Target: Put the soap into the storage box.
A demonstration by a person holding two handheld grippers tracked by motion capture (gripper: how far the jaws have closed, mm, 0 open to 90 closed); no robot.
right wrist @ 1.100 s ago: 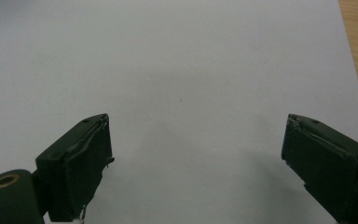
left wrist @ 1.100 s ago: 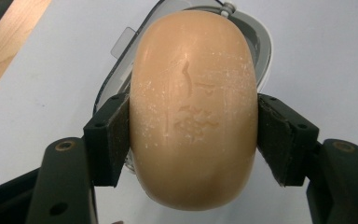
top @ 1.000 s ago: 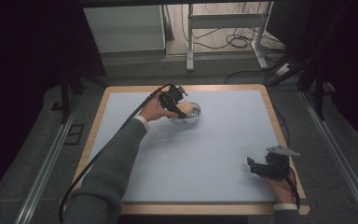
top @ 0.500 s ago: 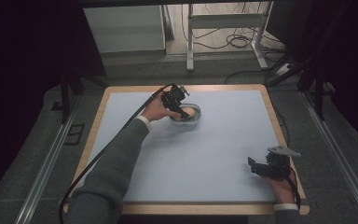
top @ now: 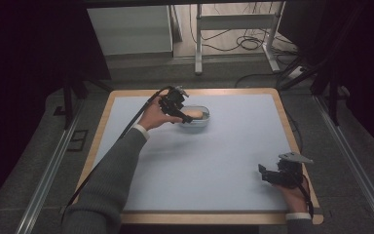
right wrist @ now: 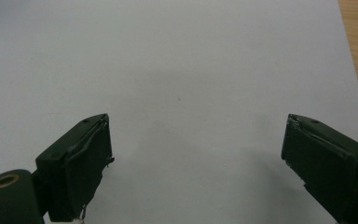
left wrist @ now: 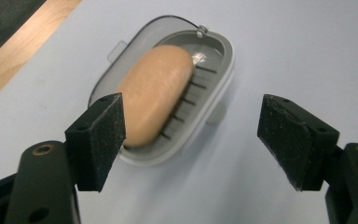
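A tan, oval soap bar (left wrist: 154,93) is seen lying lengthwise in a grey soap dish (left wrist: 214,100), on its ribbed floor. The dish is set on the pale blue mat (top: 214,161) toward the far side of the table (top: 106,117), left of centre. The left gripper (left wrist: 191,135) is held just above and before the dish with its jaws spread wide; nothing is gripped, and in the left gripper view one pad overlaps the near end of the soap, though contact cannot be made out. The right gripper (top: 268,174) is kept well apart, near the table's near right corner, its jaws likewise spread over bare mat.
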